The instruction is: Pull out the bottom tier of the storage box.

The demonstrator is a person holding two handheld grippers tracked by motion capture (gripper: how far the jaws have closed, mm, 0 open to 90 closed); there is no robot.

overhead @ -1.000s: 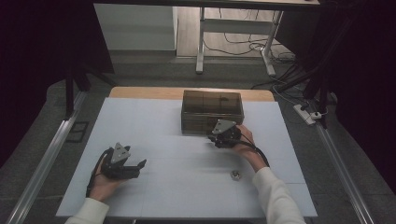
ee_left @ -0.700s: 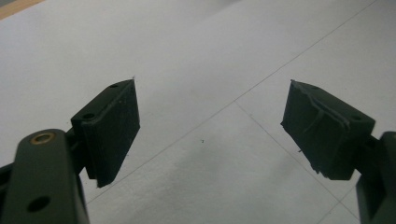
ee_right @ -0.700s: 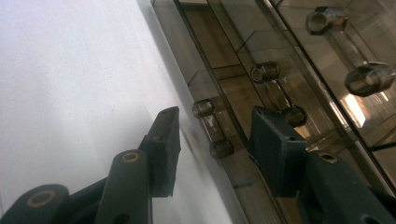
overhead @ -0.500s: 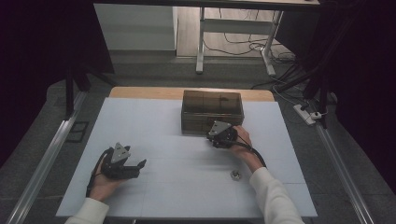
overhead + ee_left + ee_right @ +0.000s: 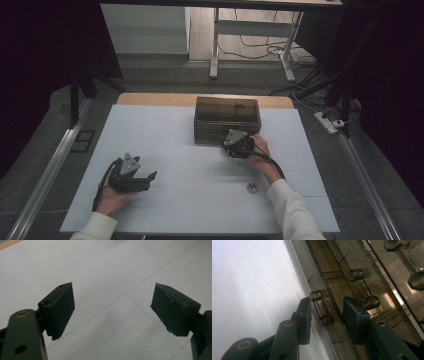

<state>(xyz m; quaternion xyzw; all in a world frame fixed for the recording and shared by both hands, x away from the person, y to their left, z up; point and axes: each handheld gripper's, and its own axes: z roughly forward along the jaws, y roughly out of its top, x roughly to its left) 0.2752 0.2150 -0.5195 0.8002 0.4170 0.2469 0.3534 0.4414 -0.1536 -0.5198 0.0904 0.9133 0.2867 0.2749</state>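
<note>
White tabletop (image 5: 200, 200) carries a smoky, see-through brown drawer box (image 5: 227, 120) near its far edge, with small clear bar handles (image 5: 321, 307) on its front. The right hand-held gripper (image 5: 325, 315) straddles one handle, jaws just closing, pads not yet pressing. The left hand-held gripper (image 5: 112, 307) rests wide open, well apart.

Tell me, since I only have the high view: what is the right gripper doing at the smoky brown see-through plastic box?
Observer: The jaws of the right gripper have just been closing and flank a small clear bar handle on the box front.
Operator: Gripped yet?
Observer: Not yet; one pad is clear of the handle.
Operator: And the left gripper?
Observer: Its own view shows jaws wide apart above the white table, nothing between.
</note>
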